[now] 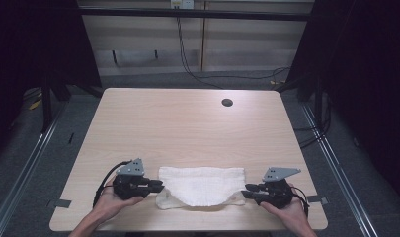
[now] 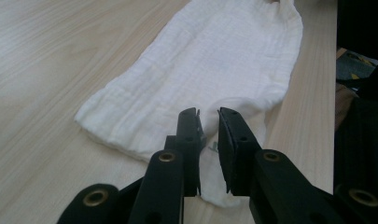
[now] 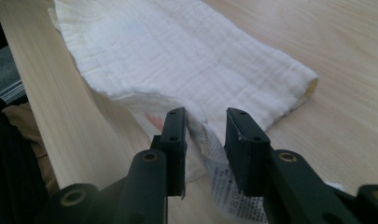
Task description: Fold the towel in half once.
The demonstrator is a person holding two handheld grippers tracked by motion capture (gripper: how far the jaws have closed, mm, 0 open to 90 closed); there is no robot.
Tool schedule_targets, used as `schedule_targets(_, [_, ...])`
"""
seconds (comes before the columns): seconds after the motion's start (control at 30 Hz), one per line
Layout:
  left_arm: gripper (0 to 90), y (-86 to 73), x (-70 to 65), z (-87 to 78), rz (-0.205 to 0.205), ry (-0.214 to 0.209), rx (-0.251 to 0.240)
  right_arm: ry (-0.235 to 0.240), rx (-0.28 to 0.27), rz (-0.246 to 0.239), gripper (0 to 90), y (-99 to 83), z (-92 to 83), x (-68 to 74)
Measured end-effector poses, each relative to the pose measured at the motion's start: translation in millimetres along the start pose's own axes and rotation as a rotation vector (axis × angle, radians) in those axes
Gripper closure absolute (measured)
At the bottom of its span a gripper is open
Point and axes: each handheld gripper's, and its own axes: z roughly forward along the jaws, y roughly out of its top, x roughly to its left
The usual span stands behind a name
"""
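A white gauze cloth [image 1: 202,185] lies folded flat near the table's front edge. My left gripper [image 1: 160,185] points at its left end and my right gripper [image 1: 247,190] at its right end. In the left gripper view the jaws [image 2: 208,114] stand a little apart over a corner of the cloth [image 2: 214,60], not pressing it. In the right gripper view the jaws [image 3: 204,114] stand apart with a raised fold of the cloth [image 3: 177,51] and its printed label [image 3: 224,182] loose between them.
The wooden table [image 1: 187,123] has a round cable hole [image 1: 227,102] at the back right. Its front edge runs close under both hands. Dark frame posts and rails flank the table, and cables lie on the floor behind.
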Motion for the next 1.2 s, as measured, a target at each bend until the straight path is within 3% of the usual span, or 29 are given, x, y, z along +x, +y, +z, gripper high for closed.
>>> schedule_targets(0.17, [77.5,-0.5,4.1,-5.0,-0.012,0.022,-0.017,0.011,-0.015,0.003,63.6,-1.7,-6.3,5.9])
schedule_targets(0.33, [76.7,2.5,9.2,4.6,-0.019,0.026,0.003,0.001,-0.046,0.005,60.8,2.8,-8.5,6.5])
schedule_targets(0.4, [75.8,4.4,15.8,13.8,-0.033,0.033,0.020,-0.028,-0.053,0.006,59.4,8.8,-3.9,1.5])
schedule_targets(0.53, [74.5,4.6,19.8,18.7,-0.052,0.044,0.023,-0.041,-0.054,0.020,58.1,16.6,3.0,-8.7])
schedule_targets(0.67, [73.5,2.2,20.9,28.5,-0.045,0.048,0.074,-0.074,-0.023,0.016,57.0,24.6,15.2,-21.4])
schedule_targets(0.7, [72.8,1.0,20.4,33.6,-0.041,0.042,0.093,-0.110,0.009,0.013,54.4,26.1,24.8,-28.2])
schedule_targets(0.77, [71.9,-0.3,20.1,36.1,-0.042,0.044,0.107,-0.111,0.020,0.034,53.0,26.4,33.2,-36.4])
schedule_targets(1.03, [71.2,-2.2,21.1,38.0,-0.051,0.036,0.090,-0.151,0.066,0.045,50.7,23.7,51.9,-45.8])
schedule_targets(1.17, [68.4,2.4,17.4,41.7,-0.050,0.042,0.109,-0.147,0.074,0.037,68.9,31.6,56.7,-48.4])
schedule_targets(1.2, [67.1,4.5,16.3,44.5,-0.039,0.041,0.115,-0.141,0.071,0.030,82.8,35.7,57.3,-49.8])
